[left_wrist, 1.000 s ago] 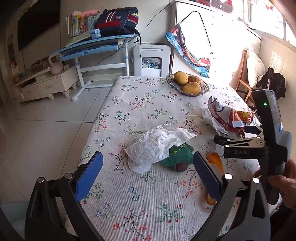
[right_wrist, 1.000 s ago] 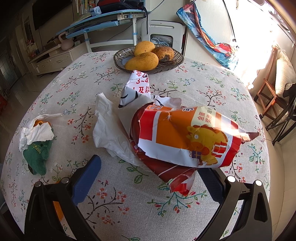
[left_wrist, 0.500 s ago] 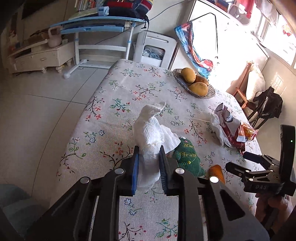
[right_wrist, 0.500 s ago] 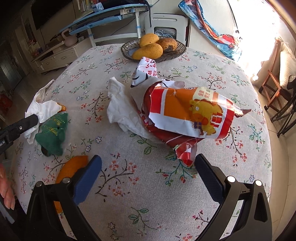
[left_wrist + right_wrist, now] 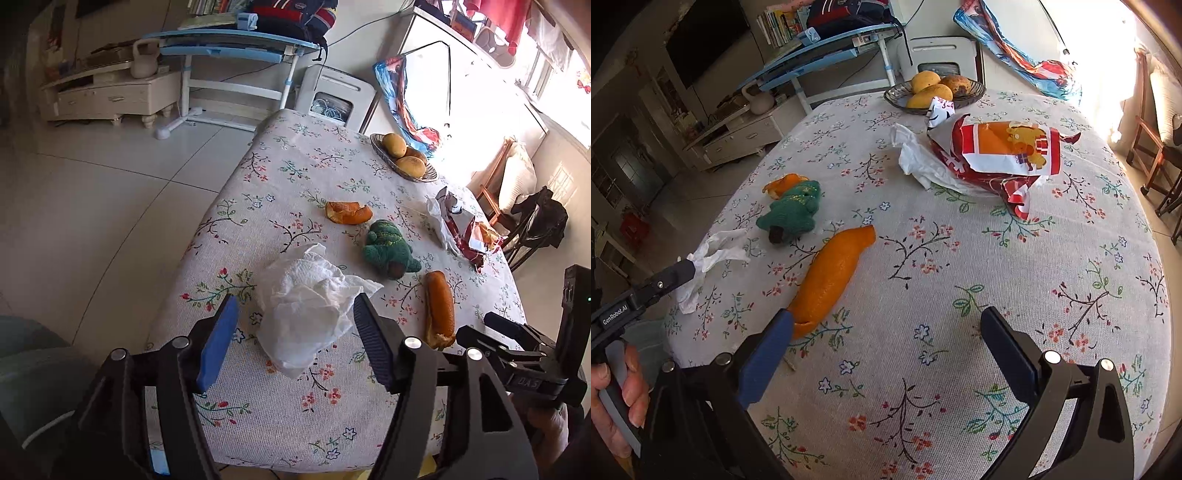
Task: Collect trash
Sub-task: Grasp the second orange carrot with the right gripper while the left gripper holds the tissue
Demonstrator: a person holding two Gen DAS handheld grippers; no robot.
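A crumpled white tissue [image 5: 306, 306] lies on the flowered tablecloth [image 5: 295, 166] near its front left edge. It sits between the fingers of my left gripper [image 5: 295, 299], whose jaws are opening; the left pad stands clear of it. My right gripper [image 5: 886, 314] is open over bare cloth with nothing between its fingers. A long orange peel [image 5: 831, 277] lies just beyond its left finger. A second peel [image 5: 349, 213] rests behind a green knitted toy [image 5: 388, 247]. Further back lies a torn red and orange snack bag [image 5: 1004, 151] with white wrapping [image 5: 916, 162].
A wicker bowl [image 5: 977, 90] of mangoes stands at the table's far end. A grey-green container [image 5: 33, 369] sits on the floor below the table's front left edge. A wooden chair [image 5: 1152, 147] is at the right. A hand [image 5: 613, 402] holds the left gripper's handle.
The left gripper was shut on the raised tissue; its jaws have parted and the tissue lies nearer the front edge, uncovering a peel. The right gripper has drawn back from the snack bag.
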